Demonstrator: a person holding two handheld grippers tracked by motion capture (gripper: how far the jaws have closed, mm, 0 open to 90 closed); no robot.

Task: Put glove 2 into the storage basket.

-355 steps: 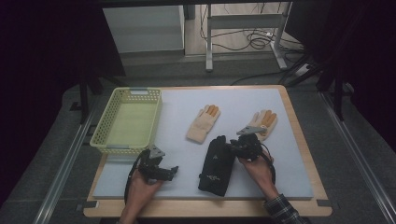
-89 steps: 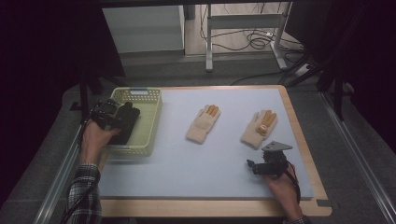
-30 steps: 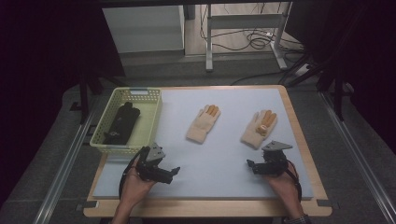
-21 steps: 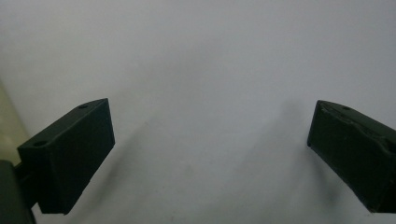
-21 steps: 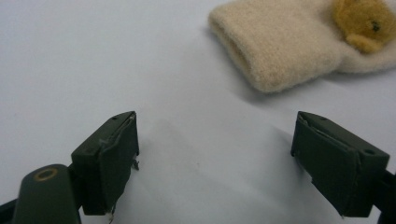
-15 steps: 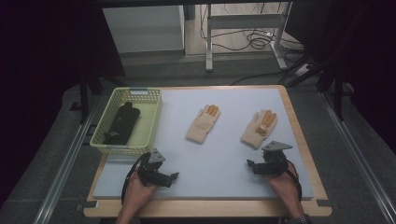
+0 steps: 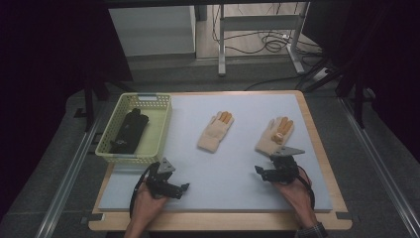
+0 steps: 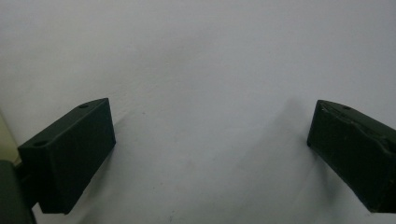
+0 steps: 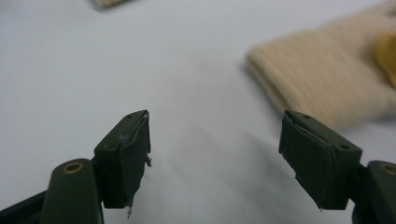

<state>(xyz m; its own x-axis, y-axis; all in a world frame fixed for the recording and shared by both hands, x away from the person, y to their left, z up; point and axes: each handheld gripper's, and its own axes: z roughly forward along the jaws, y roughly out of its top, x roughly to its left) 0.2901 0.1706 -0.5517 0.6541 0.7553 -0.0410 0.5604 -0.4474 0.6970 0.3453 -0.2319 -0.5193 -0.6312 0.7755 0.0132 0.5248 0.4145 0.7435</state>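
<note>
Two beige gloves (image 7: 215, 132) (image 7: 275, 135) on mat, one black item, prob. pouch (image 7: 130, 130), in basket (image 7: 161, 129).

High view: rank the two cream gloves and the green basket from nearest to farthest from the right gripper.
From the right gripper:
1. Right glove, just beyond it.
2. Middle glove, farther left at mid-table.
3. Green basket, at the table's left edge, holding a black item.

Two black jaws of the left tongs (image 8: 210, 154) stand wide apart over the bare pale-grey bench (image 8: 201, 60); a pale yellowish sliver, possibly a basket (image 8: 3, 140), at left edge.
</note>
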